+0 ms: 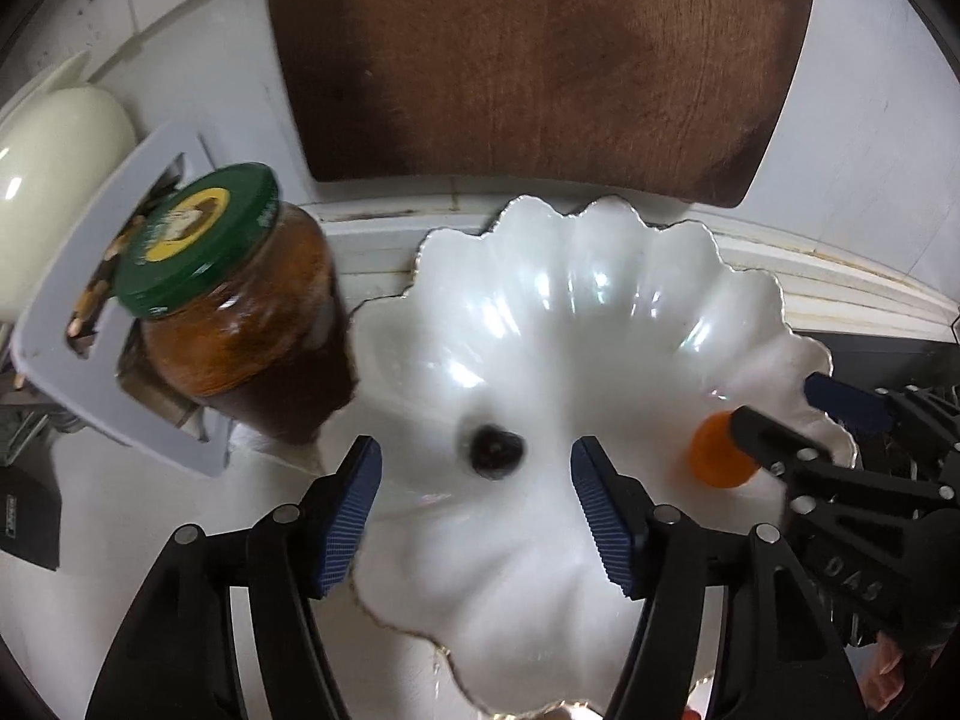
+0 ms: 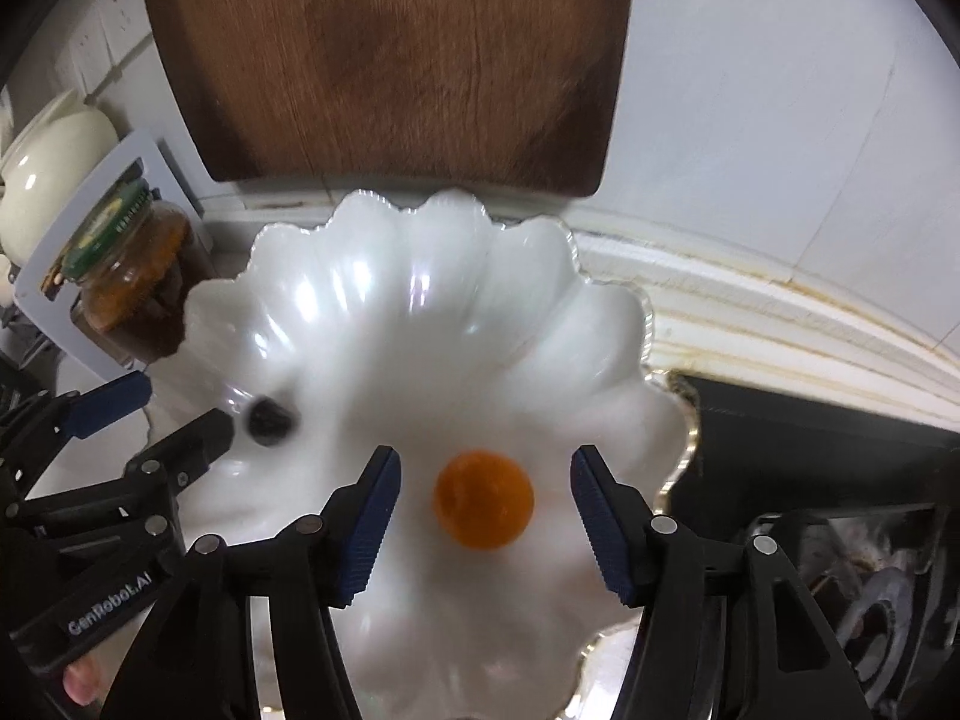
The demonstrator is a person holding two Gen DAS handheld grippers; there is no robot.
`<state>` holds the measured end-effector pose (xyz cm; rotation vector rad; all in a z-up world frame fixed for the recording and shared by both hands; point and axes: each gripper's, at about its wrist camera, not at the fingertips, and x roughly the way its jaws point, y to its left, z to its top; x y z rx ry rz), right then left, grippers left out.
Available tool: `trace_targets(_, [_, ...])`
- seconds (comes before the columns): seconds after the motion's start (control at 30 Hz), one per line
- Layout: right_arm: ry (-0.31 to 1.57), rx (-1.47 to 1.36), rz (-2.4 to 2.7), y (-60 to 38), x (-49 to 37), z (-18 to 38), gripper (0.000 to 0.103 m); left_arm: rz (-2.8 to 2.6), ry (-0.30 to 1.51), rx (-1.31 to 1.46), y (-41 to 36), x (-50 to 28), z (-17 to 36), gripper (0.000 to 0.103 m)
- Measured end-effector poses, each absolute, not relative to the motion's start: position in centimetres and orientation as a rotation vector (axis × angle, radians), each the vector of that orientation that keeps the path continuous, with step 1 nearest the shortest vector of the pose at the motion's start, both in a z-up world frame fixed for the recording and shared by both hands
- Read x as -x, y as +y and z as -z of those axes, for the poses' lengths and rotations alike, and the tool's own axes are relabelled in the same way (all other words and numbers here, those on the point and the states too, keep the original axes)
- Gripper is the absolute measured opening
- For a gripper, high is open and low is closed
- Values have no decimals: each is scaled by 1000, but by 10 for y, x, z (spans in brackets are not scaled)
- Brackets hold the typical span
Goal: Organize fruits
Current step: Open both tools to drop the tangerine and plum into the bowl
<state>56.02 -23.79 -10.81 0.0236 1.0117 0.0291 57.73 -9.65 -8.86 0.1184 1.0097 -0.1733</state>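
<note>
White and shiny, the bowl (image 2: 456, 324) sits on the table with its wavy rim, and two fruits lie inside it. One is an orange (image 2: 483, 499) and one is a dark plum (image 1: 495, 450). My left tongs (image 1: 477, 507) stand open, with the plum lying down between the blue pads and touching neither. My right tongs (image 2: 485, 519) stand open too, and the orange rests on the bowl floor between those pads with a gap on each side. So I think both fruits are now dropped off in the bowl, apart from each other. I see no more fruit on the table in these views, so I cannot tell if any is left to fetch. Beside the bowl stands a jar (image 1: 240, 312) with a green lid and brown stuff inside. Behind the bowl leans a wooden board (image 1: 540, 60).
</note>
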Motion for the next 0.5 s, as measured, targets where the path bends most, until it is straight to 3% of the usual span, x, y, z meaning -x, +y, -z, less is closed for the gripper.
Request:
trace_targets(0.37, [861,-7,-9,-246,-507,63,60,137,849,-150,-80,-527,41,87])
trace_targets(0.5, [807,-14,-18,-248,-484,46,60,119,771,-177,-78,-501,20,89])
